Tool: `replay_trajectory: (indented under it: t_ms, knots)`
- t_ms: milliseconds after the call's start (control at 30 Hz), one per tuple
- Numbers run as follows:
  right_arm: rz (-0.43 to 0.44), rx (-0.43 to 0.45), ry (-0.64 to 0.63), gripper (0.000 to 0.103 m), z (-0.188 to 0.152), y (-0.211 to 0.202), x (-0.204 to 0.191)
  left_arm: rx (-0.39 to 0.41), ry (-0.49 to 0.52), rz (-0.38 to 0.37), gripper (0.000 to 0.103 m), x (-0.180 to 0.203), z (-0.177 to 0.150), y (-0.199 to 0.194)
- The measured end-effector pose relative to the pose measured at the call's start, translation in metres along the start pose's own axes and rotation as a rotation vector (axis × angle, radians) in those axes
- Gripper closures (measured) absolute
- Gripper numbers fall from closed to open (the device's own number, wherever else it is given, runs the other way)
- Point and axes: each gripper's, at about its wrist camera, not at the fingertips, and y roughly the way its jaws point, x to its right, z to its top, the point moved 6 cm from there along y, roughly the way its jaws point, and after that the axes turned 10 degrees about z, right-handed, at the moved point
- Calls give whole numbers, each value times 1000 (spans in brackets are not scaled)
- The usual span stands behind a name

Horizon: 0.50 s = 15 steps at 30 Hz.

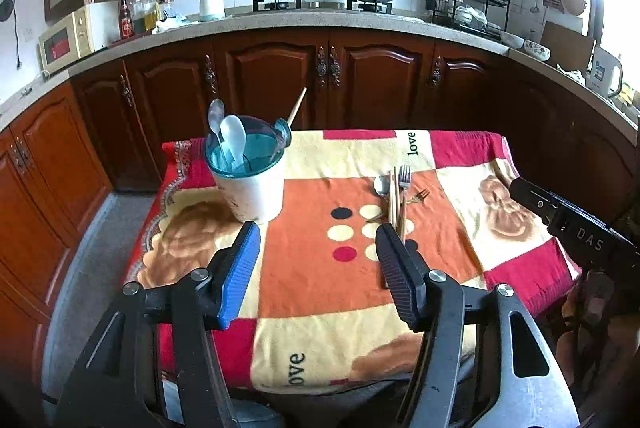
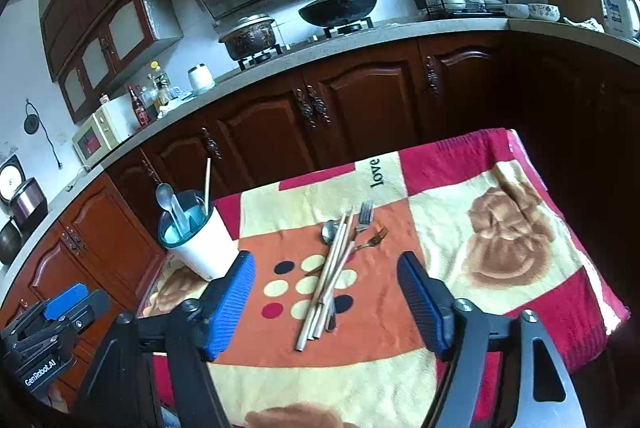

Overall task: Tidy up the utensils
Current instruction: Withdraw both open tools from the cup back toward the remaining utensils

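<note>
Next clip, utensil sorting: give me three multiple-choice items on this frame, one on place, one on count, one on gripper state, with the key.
1. Where do the loose utensils lie?
A. on the blanket
B. in the holder
C. on the counter

2. How many forks are on the blanket?
A. none
B. two
C. five

3. How are the two grippers?
A. both open, empty
B. both shut on chopsticks
C. left holds a spoon

Key: 1 A, they lie beside the holder. 2 B, a silver fork and a smaller fork. 3 A, left gripper and right gripper gape, nothing between.
</note>
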Motion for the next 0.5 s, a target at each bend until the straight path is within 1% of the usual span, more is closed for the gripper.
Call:
replay_trajectory:
  t_ms: [167, 367, 500]
  knots:
    - [1, -5, 29, 20, 0, 0, 6, -31, -13, -5, 43, -2, -3, 6]
    - [2, -18, 53, 20, 0, 10, 11, -54, -22, 1, 43, -4, -3, 16]
    - [15, -24, 60, 20, 2, 19, 15, -109, -49, -2, 43, -2, -11, 26]
